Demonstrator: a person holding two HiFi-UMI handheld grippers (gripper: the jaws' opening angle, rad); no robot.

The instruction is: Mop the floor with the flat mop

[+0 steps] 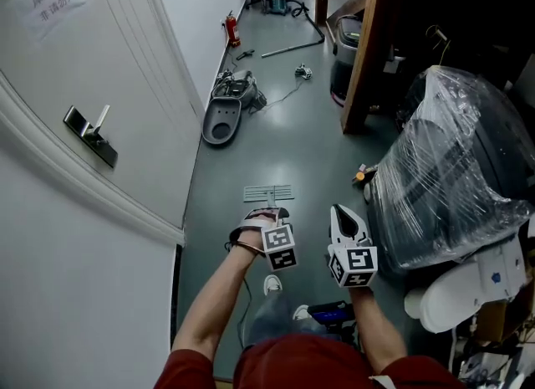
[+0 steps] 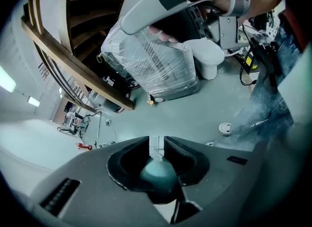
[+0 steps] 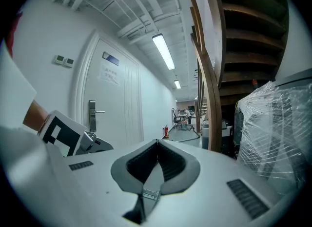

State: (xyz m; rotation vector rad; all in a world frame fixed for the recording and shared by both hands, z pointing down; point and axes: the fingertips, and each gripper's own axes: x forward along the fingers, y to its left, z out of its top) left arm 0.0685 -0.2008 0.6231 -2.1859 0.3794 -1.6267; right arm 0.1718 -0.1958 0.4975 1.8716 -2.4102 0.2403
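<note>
Inspection found the flat mop [image 1: 268, 192] with its pale, ribbed pad lying flat on the grey-green floor [image 1: 292, 136], just below the centre of the head view. The pad sat directly above the left hand-held gripper [image 1: 266, 214] in the frame and close to it.

In the left gripper view, the left hand-held gripper [image 2: 156, 145] had its jaws a little apart, closed round the rounded teal end of the mop handle [image 2: 158, 172]. The pad showed through the gap beyond that end.

The right hand-held gripper [image 1: 341, 216] was held just to the right of the left one, apart from the mop. In its own view the right hand-held gripper [image 3: 157, 145] had its jaws fully together, tips touching, with nothing between them.

A white door [image 1: 75, 61] with a metal lever filled the upper left of the head view. A bulky item wrapped in clear film [image 1: 451, 170] stood at the right, beside a wooden post [image 1: 368, 44]. A red fire extinguisher [image 1: 231, 29] stood against the wall near the top.
</note>
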